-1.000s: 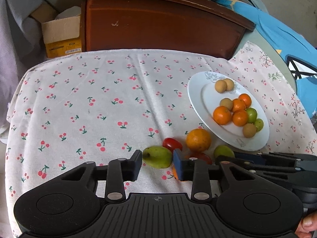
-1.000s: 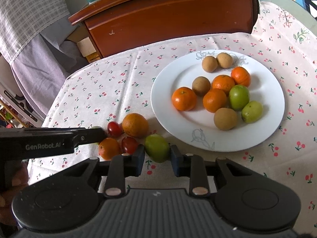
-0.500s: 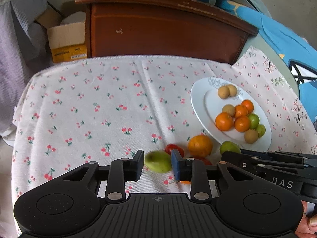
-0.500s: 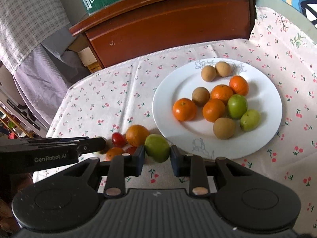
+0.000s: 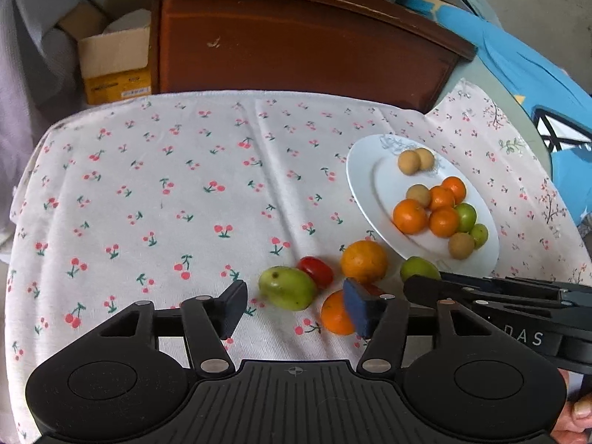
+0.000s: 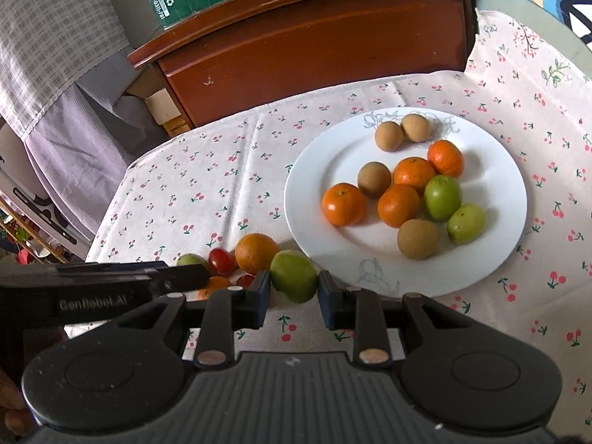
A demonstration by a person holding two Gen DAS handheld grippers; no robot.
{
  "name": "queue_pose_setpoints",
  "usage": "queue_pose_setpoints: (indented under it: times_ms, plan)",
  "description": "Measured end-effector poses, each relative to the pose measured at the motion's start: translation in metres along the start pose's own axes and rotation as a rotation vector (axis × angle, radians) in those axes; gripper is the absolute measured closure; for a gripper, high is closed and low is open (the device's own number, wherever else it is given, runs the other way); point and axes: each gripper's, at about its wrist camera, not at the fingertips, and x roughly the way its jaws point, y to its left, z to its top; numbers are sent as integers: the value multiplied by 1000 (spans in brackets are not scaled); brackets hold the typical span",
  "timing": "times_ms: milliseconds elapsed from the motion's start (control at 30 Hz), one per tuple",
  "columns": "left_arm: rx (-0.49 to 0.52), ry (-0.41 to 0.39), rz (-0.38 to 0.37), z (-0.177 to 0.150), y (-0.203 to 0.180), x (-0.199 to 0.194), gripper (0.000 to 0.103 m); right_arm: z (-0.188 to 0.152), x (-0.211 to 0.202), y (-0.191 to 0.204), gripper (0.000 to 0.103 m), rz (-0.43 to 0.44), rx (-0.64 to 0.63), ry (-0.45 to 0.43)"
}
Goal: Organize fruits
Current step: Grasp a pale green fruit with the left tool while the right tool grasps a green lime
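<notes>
The right gripper [image 6: 293, 292] held a green fruit [image 6: 294, 275] at the plate's [image 6: 492, 259] 7 o'clock edge. The left gripper [image 5: 294, 305] had just been opening and stood wide, with a green pear-shaped fruit [image 5: 288, 288] free between its jaws.

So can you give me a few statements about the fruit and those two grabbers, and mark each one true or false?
1. The right gripper is clamped on a green fruit. True.
2. The left gripper grips the green pear. False: its jaws have just been opening, and the pear lies free on the cloth.
3. The plate holds four oranges. True.
4. The red tomato sits on the plate. False: it is on the cloth, beside the pear.
</notes>
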Motion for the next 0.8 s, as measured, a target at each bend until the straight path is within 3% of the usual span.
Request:
queue_pose_setpoints:
  times_ms: [100,300,500,700,800]
  plan:
    - [-4,-8,6,0,1,1,50,0,1,-1,75,-1,3,1]
    - [-32,-10,-26,2,9,1,74,0,0,-1,75,-2,8,-2]
    - [-32,-12,-15,6,17,-4,77,2,-1,-2,75,-1,16,-8]
    - [37,51,2,-3,15,-5,73,3,-3,-3,75,3,23,-11]
    - [64,17,27,-6,11,-8,73,4,-2,-3,75,2,24,-10]
